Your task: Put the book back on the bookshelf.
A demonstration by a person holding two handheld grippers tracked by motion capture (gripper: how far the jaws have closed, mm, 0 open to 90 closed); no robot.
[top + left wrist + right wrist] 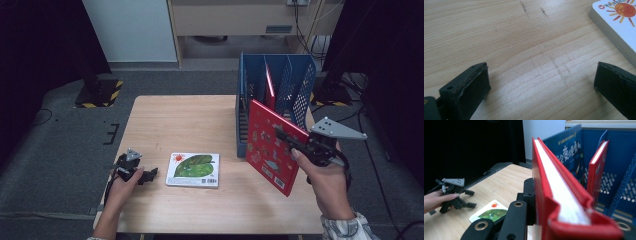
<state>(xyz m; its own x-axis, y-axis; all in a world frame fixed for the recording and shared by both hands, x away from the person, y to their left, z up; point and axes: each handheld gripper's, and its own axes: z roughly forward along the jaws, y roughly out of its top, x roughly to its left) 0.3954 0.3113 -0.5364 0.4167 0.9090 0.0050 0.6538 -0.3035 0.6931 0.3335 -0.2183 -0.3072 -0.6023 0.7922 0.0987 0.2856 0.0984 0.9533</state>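
Right gripper clamped on tilted red book at table's three o'clock before blue file rack, left gripper jaws apart, resting at seven o'clock, leaf-cover book just beside it.

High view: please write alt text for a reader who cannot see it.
The right gripper holds a red picture book tilted in front of a blue slotted file rack at the table's far right. The left gripper rests open on the wooden table, beside a flat leaf-cover board book.
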